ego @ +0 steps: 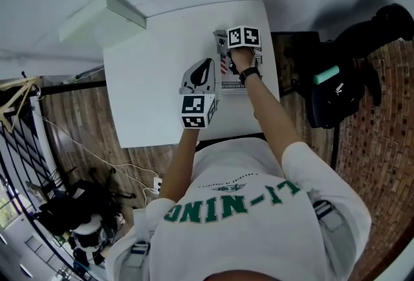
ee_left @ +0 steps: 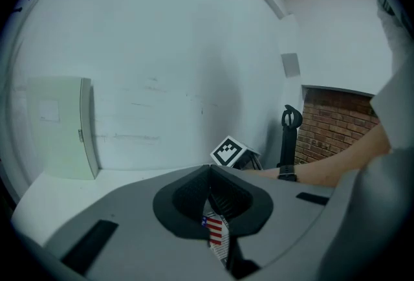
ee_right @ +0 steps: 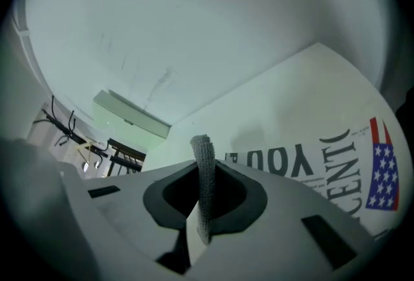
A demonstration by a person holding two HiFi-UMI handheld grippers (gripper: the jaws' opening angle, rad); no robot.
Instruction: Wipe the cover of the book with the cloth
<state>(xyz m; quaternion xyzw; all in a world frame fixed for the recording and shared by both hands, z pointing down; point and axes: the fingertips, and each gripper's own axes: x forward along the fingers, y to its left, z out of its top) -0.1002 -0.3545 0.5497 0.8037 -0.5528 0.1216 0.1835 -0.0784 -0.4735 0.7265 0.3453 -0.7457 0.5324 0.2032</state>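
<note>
Both grippers are closed: the right gripper (ee_right: 202, 166) pinches the cloth (ee_right: 204, 186) over the book (ee_right: 323, 157), and the left gripper (ee_left: 210, 171) has its jaws pressed together above the book, which lies near the right edge of the table (ego: 158, 72).

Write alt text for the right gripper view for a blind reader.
The right gripper is shut on a strip of grey cloth, over a white book whose cover shows large black letters and an American flag. The book lies on a white table.

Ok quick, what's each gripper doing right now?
Left gripper: closed on the book.
Right gripper: closed, holding the cloth.
</note>
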